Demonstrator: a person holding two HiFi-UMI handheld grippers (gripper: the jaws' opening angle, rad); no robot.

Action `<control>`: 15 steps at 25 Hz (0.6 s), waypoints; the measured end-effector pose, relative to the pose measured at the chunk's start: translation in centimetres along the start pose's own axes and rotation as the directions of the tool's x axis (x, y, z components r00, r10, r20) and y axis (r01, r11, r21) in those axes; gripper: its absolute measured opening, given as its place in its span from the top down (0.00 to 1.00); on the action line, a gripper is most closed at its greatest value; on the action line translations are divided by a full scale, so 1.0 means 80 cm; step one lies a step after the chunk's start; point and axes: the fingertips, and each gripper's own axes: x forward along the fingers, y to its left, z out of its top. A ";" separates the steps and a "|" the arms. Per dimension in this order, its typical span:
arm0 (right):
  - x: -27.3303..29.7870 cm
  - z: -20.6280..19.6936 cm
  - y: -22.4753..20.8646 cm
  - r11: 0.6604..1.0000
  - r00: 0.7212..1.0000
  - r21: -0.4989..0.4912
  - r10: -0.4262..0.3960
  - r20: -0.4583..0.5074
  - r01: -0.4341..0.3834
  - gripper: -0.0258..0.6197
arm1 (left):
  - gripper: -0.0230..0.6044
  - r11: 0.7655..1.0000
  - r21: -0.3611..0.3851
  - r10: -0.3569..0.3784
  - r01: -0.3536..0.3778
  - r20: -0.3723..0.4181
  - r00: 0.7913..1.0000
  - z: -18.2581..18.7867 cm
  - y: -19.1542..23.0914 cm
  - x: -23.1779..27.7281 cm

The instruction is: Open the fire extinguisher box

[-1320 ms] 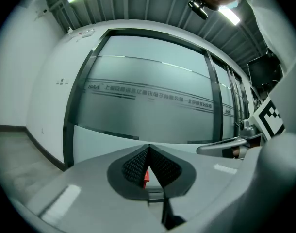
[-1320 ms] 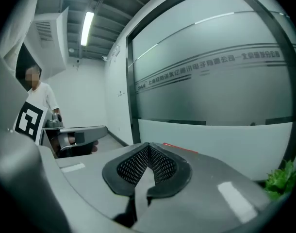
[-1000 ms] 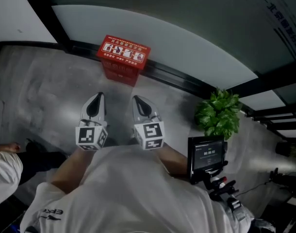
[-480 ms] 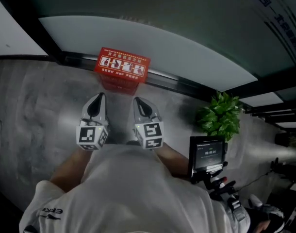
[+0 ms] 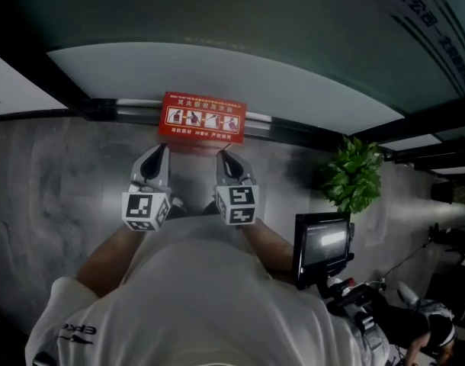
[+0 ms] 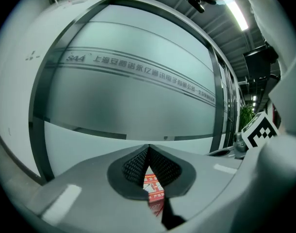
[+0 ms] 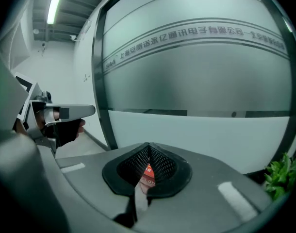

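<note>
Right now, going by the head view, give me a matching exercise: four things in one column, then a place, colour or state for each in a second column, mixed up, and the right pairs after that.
Things:
1. fire extinguisher box
2. plant
3. screen
4. right gripper

Descriptions:
A. green and leafy, off to the right of the box
B. jaws together, nothing held
C. red, at the foot of the frosted glass wall
D. lit, at the lower right of the head view

Pairs: 1-C, 2-A, 3-D, 4-B
</note>
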 end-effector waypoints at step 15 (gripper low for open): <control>0.118 -0.172 -0.064 0.898 0.980 0.429 -0.011 -0.198 0.097 0.91 | 0.96 0.995 0.064 -0.055 0.073 -0.250 0.967 -0.148 0.007 0.094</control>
